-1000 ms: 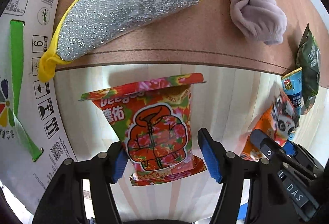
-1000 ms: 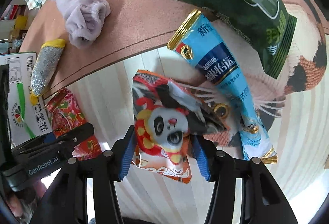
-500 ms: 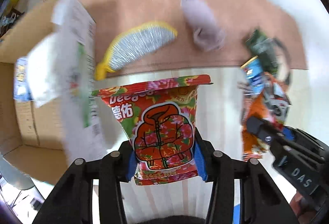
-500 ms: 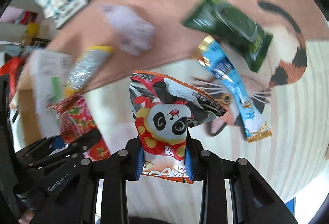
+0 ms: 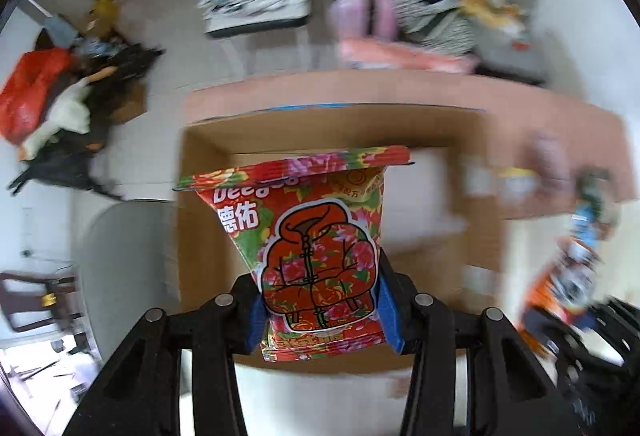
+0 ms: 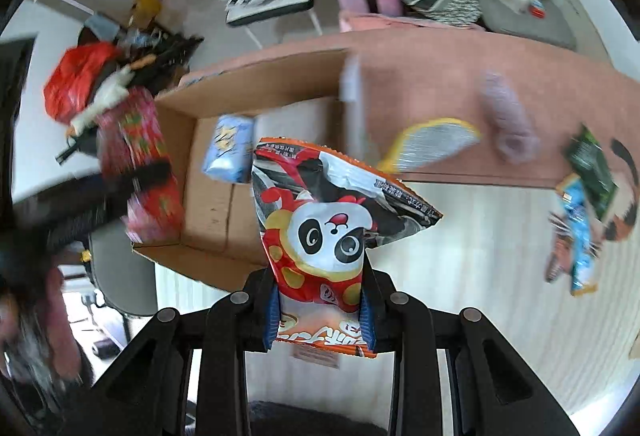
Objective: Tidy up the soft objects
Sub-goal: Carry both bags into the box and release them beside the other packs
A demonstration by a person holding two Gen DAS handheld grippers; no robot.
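Observation:
My left gripper (image 5: pixel 320 320) is shut on a red floral snack pack (image 5: pixel 316 252) and holds it over the open cardboard box (image 5: pixel 204 220). My right gripper (image 6: pixel 320 320) is shut on a panda snack pack (image 6: pixel 324 236), held above the table just right of the box (image 6: pixel 208 203). In the right wrist view the left gripper and its floral pack (image 6: pixel 140 163) blur over the box's left side. A blue packet (image 6: pixel 228 151) lies inside the box.
On the mat lie a silver and yellow scrubber (image 6: pixel 432 143), a lilac cloth (image 6: pixel 508 119), a green pack (image 6: pixel 592 167) and a blue stick pack (image 6: pixel 580 236). Clutter, bags and a chair stand beyond the table.
Both grippers closed on their packs, lifted them off the table and swung left toward the box. The view has risen well above the table.

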